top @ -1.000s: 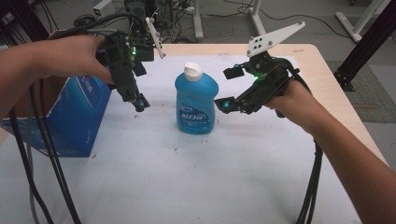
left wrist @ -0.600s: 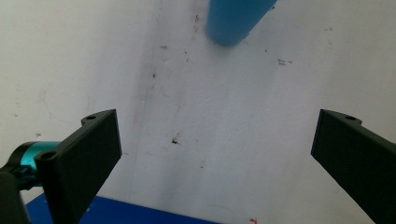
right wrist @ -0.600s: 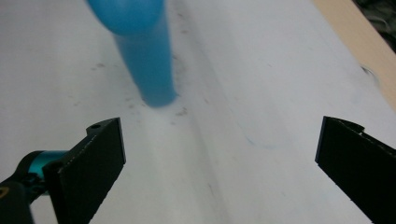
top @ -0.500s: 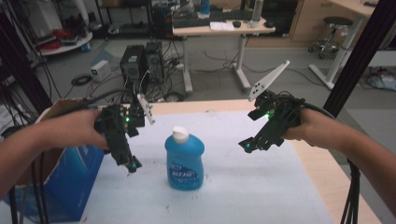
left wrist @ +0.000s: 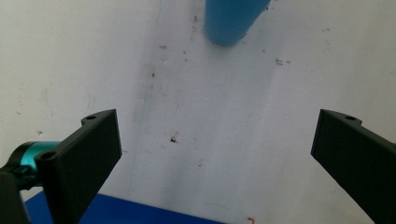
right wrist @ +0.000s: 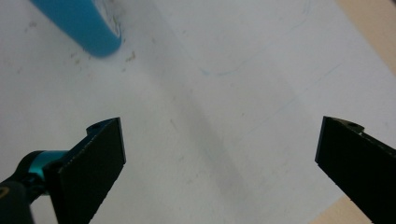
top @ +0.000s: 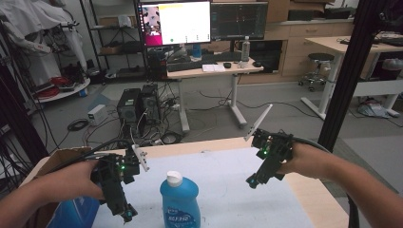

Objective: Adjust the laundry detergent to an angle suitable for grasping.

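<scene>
Both grippers have lifted back from the blue bottle [top: 179,205], which stands alone mid-table; left gripper [top: 127,216] and right gripper [top: 252,181] hold jaws spread, empty, so grasping hasn't begun.

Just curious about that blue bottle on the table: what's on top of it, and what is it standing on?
The blue bottle wears a white cap and stands upright on a white mat covering the table. Its base is cut off by the high view's edge; the contents can't be seen.

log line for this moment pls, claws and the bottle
left claw: open, empty, left of bottle | right claw: open, empty, right of bottle | blue detergent bottle: upright on white mat, cap on, untouched
</scene>
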A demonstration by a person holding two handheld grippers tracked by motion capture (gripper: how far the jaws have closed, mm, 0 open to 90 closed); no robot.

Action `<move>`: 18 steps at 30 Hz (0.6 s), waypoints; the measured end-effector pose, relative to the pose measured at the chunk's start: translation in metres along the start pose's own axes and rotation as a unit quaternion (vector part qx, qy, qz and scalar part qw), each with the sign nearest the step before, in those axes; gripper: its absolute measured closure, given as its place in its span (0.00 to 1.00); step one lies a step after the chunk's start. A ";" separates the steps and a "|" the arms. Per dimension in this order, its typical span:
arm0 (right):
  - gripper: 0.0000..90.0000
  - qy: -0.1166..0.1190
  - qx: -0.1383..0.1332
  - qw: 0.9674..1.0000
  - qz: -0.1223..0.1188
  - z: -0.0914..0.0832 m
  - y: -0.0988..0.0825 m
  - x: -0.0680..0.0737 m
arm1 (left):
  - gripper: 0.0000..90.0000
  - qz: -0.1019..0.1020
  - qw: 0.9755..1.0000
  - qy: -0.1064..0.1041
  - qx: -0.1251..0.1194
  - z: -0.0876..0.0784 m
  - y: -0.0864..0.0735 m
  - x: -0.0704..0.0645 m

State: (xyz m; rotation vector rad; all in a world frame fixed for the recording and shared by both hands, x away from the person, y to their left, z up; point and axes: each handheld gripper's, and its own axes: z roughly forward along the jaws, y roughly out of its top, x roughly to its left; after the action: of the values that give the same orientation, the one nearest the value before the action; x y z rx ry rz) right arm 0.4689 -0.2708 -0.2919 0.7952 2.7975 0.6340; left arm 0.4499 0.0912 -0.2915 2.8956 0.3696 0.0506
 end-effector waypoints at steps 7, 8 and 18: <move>0.02 0.009 0.019 0.999 -0.039 0.001 0.003 0.001 | 0.02 -0.005 1.000 0.001 0.000 -0.001 -0.002 -0.001; 0.02 0.009 0.021 0.999 -0.044 0.000 0.004 0.000 | 0.02 -0.005 1.000 0.002 0.000 -0.001 -0.003 -0.002; 0.03 0.016 0.041 0.988 -0.147 -0.004 0.050 -0.012 | 0.02 -0.007 1.000 -0.002 0.002 0.004 -0.001 -0.005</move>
State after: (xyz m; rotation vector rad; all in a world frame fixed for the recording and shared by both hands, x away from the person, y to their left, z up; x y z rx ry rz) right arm 0.5011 -0.2405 -0.2659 0.3742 2.9042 0.4888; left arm 0.4449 0.0904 -0.2956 2.8967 0.3889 0.0412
